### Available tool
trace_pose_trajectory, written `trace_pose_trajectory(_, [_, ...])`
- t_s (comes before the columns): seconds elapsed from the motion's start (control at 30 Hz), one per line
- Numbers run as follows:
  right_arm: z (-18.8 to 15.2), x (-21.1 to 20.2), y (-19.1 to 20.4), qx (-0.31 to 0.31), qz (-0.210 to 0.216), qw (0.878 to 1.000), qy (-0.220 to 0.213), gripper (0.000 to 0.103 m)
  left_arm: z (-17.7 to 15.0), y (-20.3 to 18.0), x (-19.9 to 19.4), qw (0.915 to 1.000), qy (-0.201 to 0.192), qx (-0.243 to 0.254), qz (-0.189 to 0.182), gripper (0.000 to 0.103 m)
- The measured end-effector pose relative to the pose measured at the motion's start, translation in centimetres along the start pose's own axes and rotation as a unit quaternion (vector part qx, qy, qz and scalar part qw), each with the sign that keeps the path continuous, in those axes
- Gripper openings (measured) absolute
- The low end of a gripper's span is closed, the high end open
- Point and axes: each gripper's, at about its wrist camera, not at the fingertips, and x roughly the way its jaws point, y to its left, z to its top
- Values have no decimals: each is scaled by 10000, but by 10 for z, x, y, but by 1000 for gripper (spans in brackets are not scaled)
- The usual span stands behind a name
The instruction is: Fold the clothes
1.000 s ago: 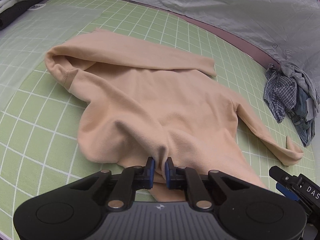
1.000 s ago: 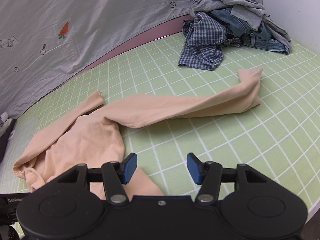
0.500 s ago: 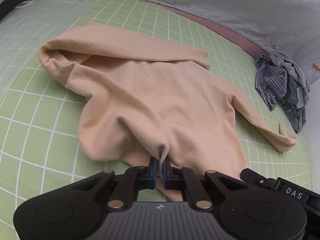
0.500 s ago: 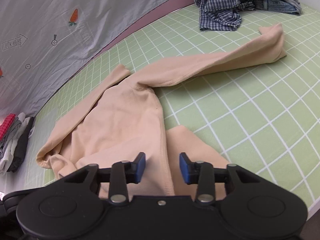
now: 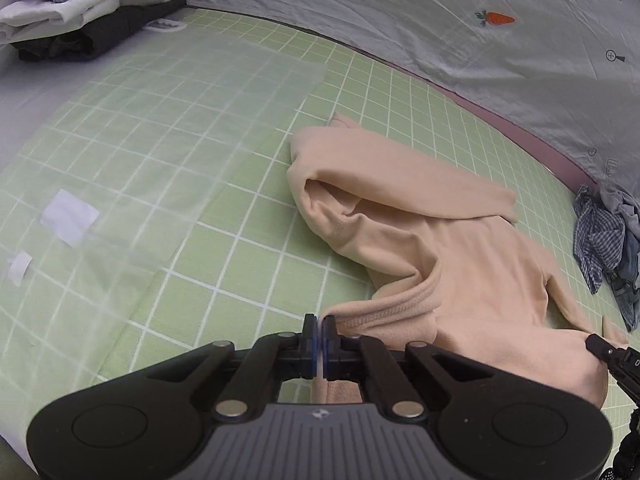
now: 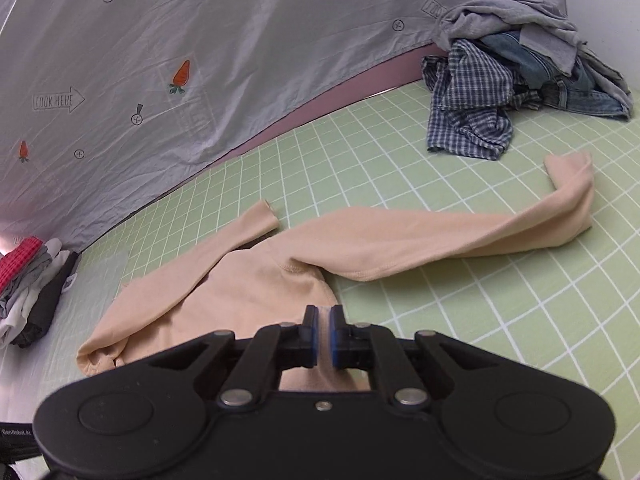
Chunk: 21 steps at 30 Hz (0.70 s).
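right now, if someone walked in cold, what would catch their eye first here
The peach long-sleeved top sprawled across the green grid mat, both sleeves flung out, with the left gripper and right gripper each pinched shut on its near edge. Next, the crumpled pile of unfolded clothes at the far right, and the neat folded stack at the far left.

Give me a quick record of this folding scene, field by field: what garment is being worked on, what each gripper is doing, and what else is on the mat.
garment: peach long-sleeved knit top, crumpled, unfolded, sleeves spread out
surface: green mat with white grid
left gripper: shut on the top's ribbed hem
right gripper: shut on the top's edge
unsorted pile: blue checked shirt, jeans and grey cloth, far right corner
folded stack: red, grey, white and black clothes, far left
backdrop: grey sheet with carrot prints
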Motion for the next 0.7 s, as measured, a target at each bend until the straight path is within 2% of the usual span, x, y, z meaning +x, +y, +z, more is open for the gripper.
trace_pose_trajectory(0.07, [-2, 7, 5, -194, -49, 9998, 94, 9, -4, -4, 2, 9999, 35, 111, 66, 8])
trace_pose_trajectory(0.1, [-3, 9, 6, -187, -89, 9997, 131, 13, -8, -6, 2, 9997, 60, 225, 115, 12])
trace_pose_trajectory(0.13, [-4, 10, 7, -177, -128, 9996, 168, 21, -12, -9, 3, 9992, 64, 340, 188, 22])
trace_pose_trajectory(0.17, [-5, 8, 4, -67, -129, 9997, 173, 27, -16, -11, 3, 9989, 83, 415, 206, 26])
trace_pose_trajectory(0.2, [-6, 6, 2, 43, -130, 9997, 178, 38, -20, -12, 3, 9988, 134, 440, 178, 35])
trace_pose_trajectory(0.23, [-8, 4, 0, 152, -130, 9996, 183, 45, -24, -13, 4, 9987, 183, 461, 152, 43])
trace_pose_trajectory(0.3, [-12, 1, -4, 274, -40, 9992, 281, 46, -30, -14, 7, 9986, 249, 433, 152, 55])
trace_pose_trajectory(0.47, [-26, -4, -12, 439, 63, 9980, 443, 58, -39, -16, 13, 9985, 359, 414, 74, 56])
trace_pose_trajectory(0.6, [-39, 4, -19, 718, 42, 9941, 806, 60, -43, -16, 14, 9983, 417, 401, 22, 53])
trace_pose_trajectory(0.67, [-44, 4, -21, 815, -7, 9928, 881, 60, -46, -14, 14, 9982, 489, 350, -41, 46])
trace_pose_trajectory(0.7, [-47, 3, -22, 855, -15, 9924, 888, 62, -47, -13, 15, 9980, 541, 319, -76, 39])
